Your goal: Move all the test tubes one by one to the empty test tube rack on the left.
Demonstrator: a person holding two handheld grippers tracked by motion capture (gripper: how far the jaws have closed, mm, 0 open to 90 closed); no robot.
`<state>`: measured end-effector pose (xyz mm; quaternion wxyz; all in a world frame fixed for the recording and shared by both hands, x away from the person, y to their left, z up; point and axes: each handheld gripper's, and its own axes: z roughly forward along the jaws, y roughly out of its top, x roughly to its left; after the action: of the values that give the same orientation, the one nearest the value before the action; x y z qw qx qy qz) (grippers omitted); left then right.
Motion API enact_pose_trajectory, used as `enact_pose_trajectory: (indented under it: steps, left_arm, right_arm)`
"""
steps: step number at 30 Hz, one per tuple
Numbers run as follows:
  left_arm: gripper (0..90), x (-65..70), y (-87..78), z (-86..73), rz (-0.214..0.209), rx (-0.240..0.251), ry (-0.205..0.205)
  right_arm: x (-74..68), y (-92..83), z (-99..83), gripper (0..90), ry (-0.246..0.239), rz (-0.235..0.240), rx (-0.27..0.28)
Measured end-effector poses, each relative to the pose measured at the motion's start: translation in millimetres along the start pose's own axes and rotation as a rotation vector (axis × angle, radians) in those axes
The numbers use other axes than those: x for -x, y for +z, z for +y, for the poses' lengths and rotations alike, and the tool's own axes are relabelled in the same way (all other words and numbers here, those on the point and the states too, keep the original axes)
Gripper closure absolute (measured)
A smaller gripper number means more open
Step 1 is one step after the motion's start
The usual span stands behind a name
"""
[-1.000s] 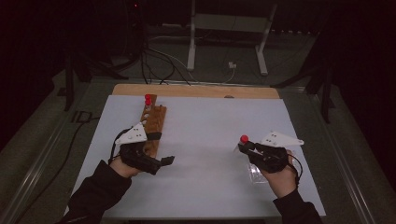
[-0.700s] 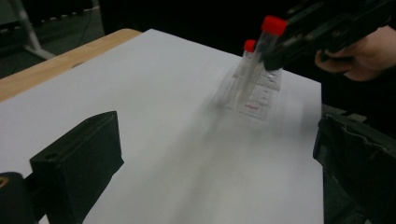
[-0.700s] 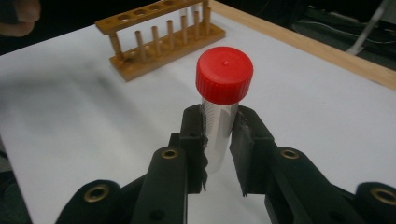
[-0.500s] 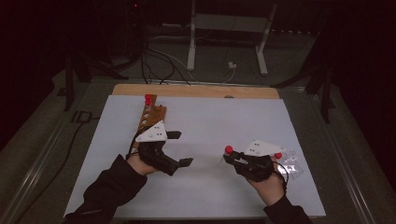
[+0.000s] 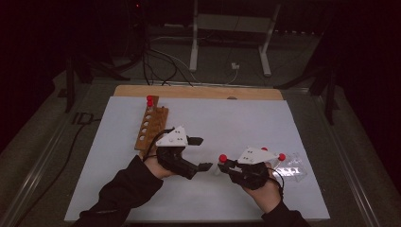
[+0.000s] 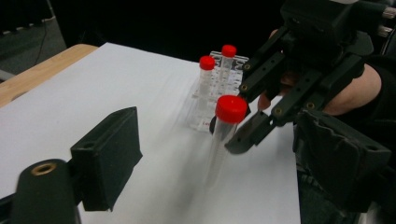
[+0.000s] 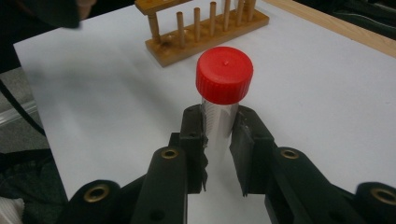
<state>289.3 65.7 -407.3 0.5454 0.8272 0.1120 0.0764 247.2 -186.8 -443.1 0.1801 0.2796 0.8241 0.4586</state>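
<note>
Setting: dark room, white worktop (image 5: 246, 123) with a wooden tube rack (image 5: 150, 126).
Tube: red-capped tube (image 7: 223, 88) held upright, apparently for handover.
Right claw (image 7: 219, 135): clamped on the tube below the cap.
Left claw (image 5: 201, 153): jaws apart, just been narrowing, tube unreached, pointing level at it.
Source: clear plastic rack (image 6: 217, 88) with two capped tubes.

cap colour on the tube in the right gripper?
Red, on the tube in the right gripper; clearest in the right gripper view.
</note>
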Motion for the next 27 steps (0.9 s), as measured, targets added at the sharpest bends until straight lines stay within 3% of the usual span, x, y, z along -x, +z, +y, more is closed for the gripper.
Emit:
enact_pose_trajectory:
  steps: [6, 16, 19, 25, 27]
  left_arm:
    - [22.0, 6.1, 14.9, 2.6, -0.008, -0.021, 0.026]
    - [48.2, 12.4, 28.7, 1.8, -0.017, -0.027, 0.074]
    - [54.8, 14.0, 32.0, 1.1, -0.007, -0.053, 0.112]
    - [70.1, 15.0, 34.6, -0.9, -0.02, -0.068, 0.13]
    - [71.0, 15.6, 34.9, -0.4, -0.02, -0.078, 0.139]
  right_arm:
    - [-4.7, 1.2, 1.2, 75.0, -0.007, 0.017, -0.001]
    - [-8.2, 3.0, 1.2, 75.0, -0.011, 0.033, -0.004]
    - [-8.4, 3.0, 1.3, 75.0, -0.015, 0.036, -0.004]
    - [-8.4, 2.9, 1.2, 75.1, -0.01, 0.036, -0.006]
    - [-8.1, 3.2, 0.8, 75.0, -0.007, 0.037, -0.008]
